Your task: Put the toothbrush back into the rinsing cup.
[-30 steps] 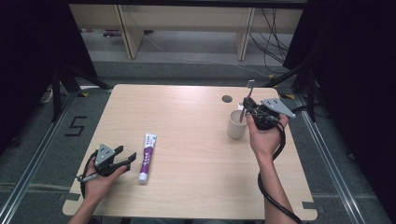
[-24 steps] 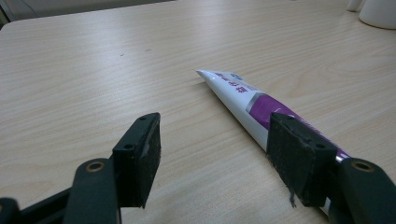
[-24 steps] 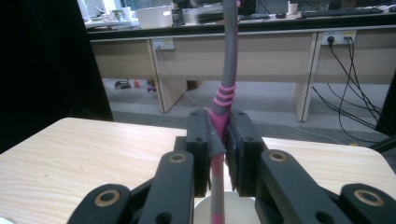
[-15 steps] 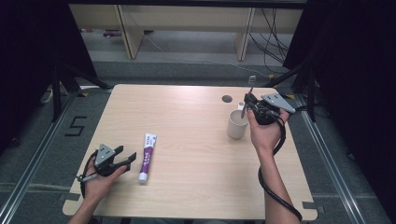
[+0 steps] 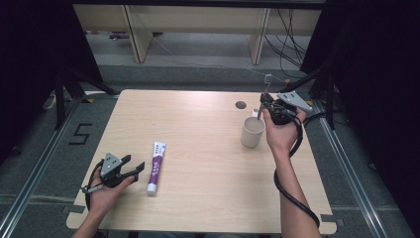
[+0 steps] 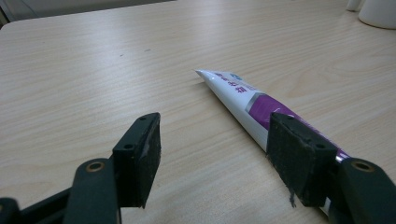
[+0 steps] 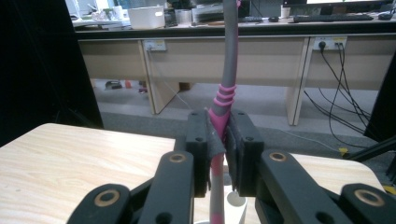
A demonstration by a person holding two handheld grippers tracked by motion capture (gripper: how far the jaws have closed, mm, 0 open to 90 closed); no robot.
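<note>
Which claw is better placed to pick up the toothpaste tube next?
Left. The left claw is open right beside the toothpaste tube, while the right claw is shut on the toothbrush above the cup.

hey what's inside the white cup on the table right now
The cup looks empty from the high view. The toothbrush is clamped upright in the right tongs above and beside the cup; whether its lower end dips below the rim cannot be made out.

Toothbrush [image 7: 228, 60] head past top edge; toothpaste tube [image 6: 261, 105] cap hidden.
</note>
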